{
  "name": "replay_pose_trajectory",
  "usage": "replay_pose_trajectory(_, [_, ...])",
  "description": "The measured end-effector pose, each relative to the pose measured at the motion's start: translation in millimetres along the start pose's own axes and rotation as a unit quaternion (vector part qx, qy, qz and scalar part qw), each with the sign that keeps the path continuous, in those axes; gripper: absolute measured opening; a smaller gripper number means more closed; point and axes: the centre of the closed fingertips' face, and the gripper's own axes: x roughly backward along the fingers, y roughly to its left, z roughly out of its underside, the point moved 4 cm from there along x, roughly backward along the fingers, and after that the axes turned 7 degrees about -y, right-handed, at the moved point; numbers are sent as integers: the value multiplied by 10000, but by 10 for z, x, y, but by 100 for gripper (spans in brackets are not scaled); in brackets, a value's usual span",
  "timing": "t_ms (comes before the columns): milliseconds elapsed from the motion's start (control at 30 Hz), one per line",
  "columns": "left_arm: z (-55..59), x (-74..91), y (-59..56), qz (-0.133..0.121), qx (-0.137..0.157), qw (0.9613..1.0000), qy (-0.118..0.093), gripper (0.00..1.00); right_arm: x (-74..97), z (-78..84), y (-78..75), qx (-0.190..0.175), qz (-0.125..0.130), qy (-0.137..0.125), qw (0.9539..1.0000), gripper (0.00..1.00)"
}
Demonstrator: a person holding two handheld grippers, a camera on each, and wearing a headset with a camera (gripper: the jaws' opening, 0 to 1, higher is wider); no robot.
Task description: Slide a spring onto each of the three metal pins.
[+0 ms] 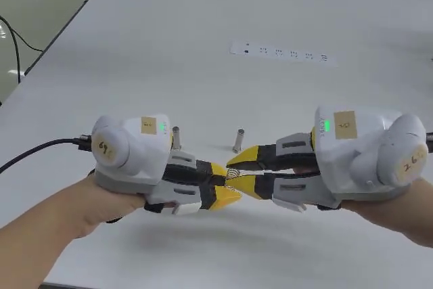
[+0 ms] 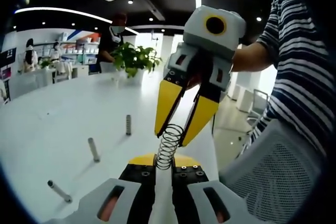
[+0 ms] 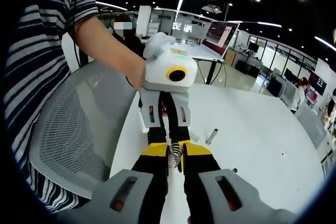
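Left gripper [image 2: 157, 162] clamped on spring [image 2: 169, 144] | right gripper [image 3: 177, 151] part-spread astride it, grip unclear | step: handover, pins [image 2: 93, 149] bare | next: line spring over pin

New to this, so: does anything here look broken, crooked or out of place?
Nothing stands out. The spring looks undamaged between the left tongs and right tongs, and the three pins are bare.

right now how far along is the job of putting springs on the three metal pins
Nothing looks done: the three short grey metal pins on the white table are all bare. In hand: the left gripper is shut on one end of a thin coiled steel spring, the right gripper straddling its other end; whether it grips is unclear. To do: all three pins.
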Motion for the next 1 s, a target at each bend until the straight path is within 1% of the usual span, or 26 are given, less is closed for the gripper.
replay_pose_trajectory(167, [23, 7, -18, -17, -18, 10000, 81, 3, 6, 21, 1, -51, -41, 62, 10000, 7])
replay_pose_trajectory(267, [36, 10, -29, -39, 24, 9999, 103, 4, 2, 22, 10, -26, -74, 110, 9999, 7])
replay_pose_trajectory(333, [33, 10, -29, -65, 50, 9999, 67, 6, -7, 24, 20, 30, -100, 166, 9998, 7])
replay_pose_trajectory(367, [20, 9, -26, -87, 73, 9999, 12, 6, -14, 34, 26, 104, -118, 227, 9996, 7])
replay_pose_trajectory(400, [4, 8, -27, -86, 102, 9999, -37, 6, -23, 67, 36, 223, -159, 370, 9989, 7])
replay_pose_trajectory(433, [-2, 7, -24, -94, 95, 9999, -32, 7, -35, 75, 49, 253, -187, 390, 9987, 7])
replay_pose_trajectory(500, [20, 0, -19, -121, 31, 9999, 65, 10, -37, 68, 46, 238, -188, 369, 9989, 7])
replay_pose_trajectory(533, [27, 2, -18, -132, 25, 9999, 81, 12, -39, 64, 43, 253, -190, 369, 9988, 7])
replay_pose_trajectory(667, [33, 37, 9, -229, 55, 9997, 31, 15, -48, 67, 22, 354, -186, 442, 9982, 7])
replay_pose_trajectory(800, [38, 106, 50, -372, 106, 9993, 22, 20, -50, 74, -2, 360, -161, 469, 9981, 7])
replay_pose_trajectory(1000, [52, 200, 73, -535, 136, 9985, -3, 23, -51, 96, -27, 280, -90, 477, 9984, 7])
